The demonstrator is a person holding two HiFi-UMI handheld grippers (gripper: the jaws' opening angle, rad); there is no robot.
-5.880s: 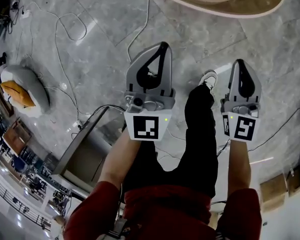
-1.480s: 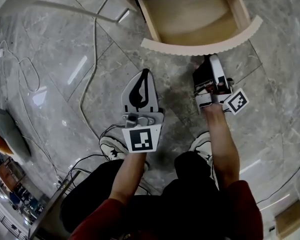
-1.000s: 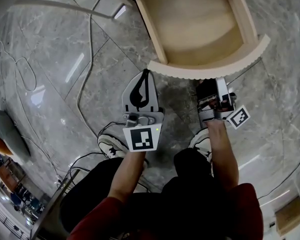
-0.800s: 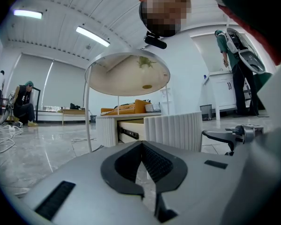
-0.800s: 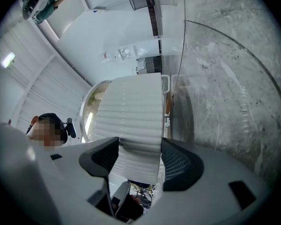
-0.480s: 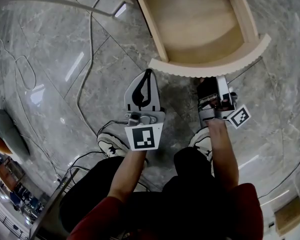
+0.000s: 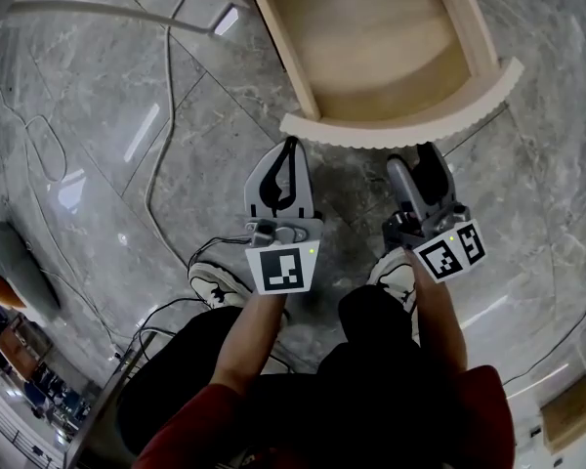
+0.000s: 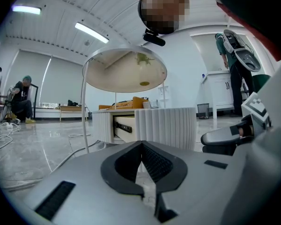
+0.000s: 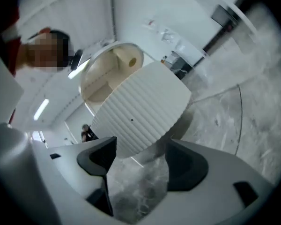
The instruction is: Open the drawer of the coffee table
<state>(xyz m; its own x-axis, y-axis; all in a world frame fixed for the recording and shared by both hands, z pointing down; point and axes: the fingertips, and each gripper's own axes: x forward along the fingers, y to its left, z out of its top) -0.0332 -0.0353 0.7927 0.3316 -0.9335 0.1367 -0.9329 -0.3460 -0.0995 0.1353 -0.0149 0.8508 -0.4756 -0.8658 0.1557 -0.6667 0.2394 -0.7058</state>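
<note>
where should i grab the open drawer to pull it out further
Probably the top edge of the curved fluted front panel, near its middle, coming from above with one jaw inside the drawer and one outside. No handle shows on the ribbed face, and it is too wide to span; the open drawer leaves that thin rim exposed.

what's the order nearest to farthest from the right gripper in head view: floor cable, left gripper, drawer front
1. drawer front, just ahead of the right gripper
2. left gripper, to its left
3. floor cable, far left
</note>
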